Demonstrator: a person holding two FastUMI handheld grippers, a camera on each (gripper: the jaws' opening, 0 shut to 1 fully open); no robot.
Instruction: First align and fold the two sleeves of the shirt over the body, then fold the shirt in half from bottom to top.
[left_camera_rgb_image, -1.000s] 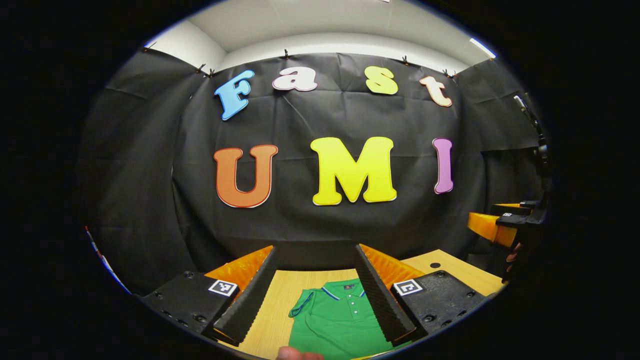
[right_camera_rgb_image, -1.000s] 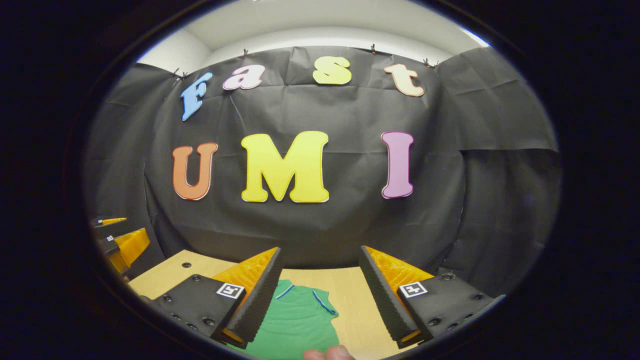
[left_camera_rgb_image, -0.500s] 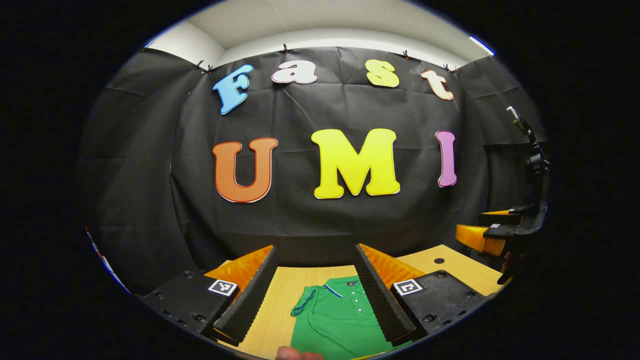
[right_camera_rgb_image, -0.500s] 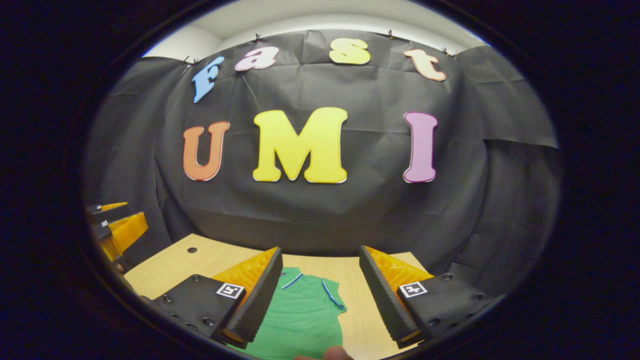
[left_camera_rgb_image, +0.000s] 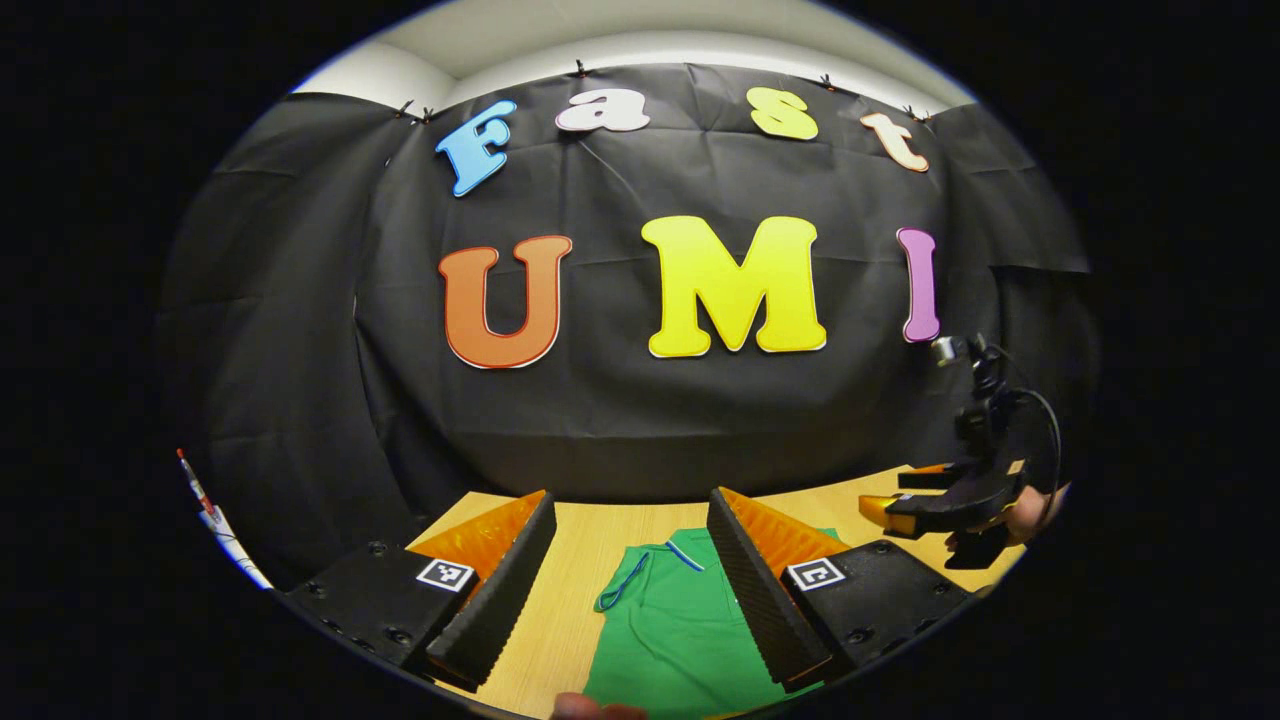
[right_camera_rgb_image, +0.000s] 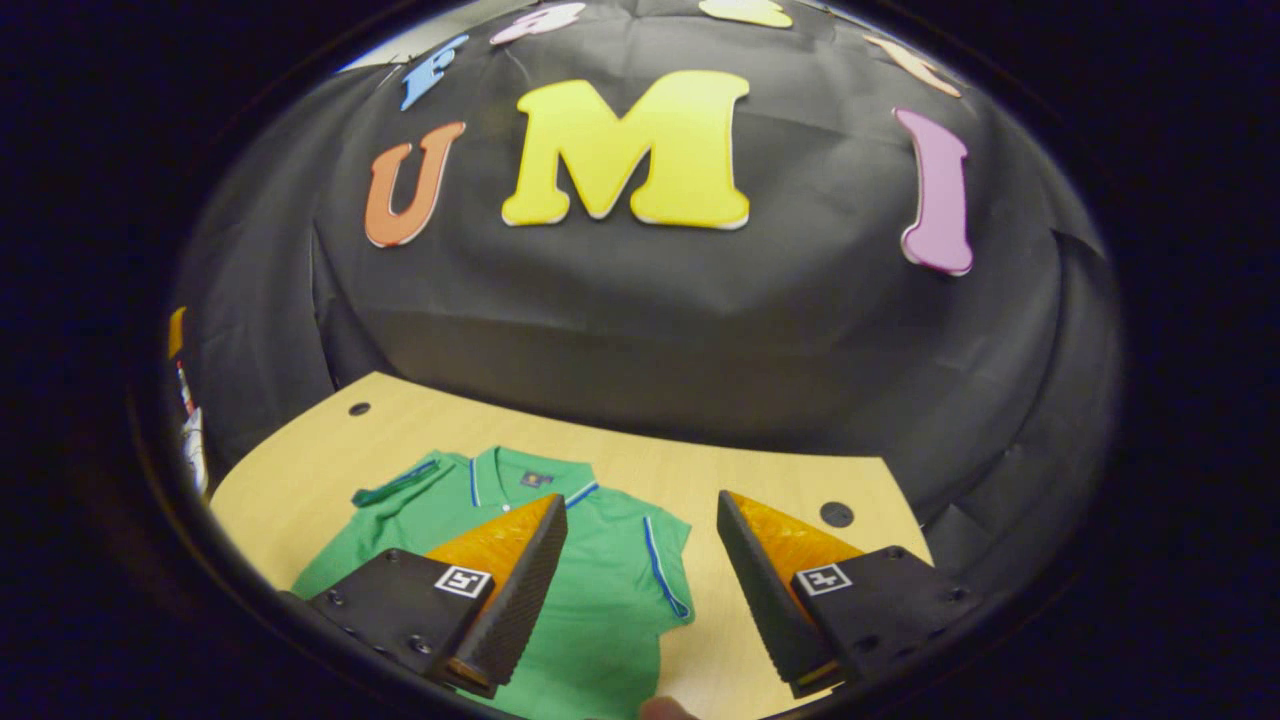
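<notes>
Both grippers have tipped down toward the green shirt (right_camera_rgb_image: 590, 590) lying flat on the wooden table (right_camera_rgb_image: 760, 480), left gripper (left_camera_rgb_image: 630, 585) and right gripper (right_camera_rgb_image: 640, 590) spread wide and empty; pinching only one sleeve layer could bunch the fabric crooked.

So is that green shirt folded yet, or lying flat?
Flat, unfolded: the shirt lies spread on the table, collar up, both sleeves out.

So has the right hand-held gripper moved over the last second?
Yes. The right hand-held gripper has tipped down and forward: in the right gripper view the wall letters climbed, and more of the green shirt and table shows.
</notes>
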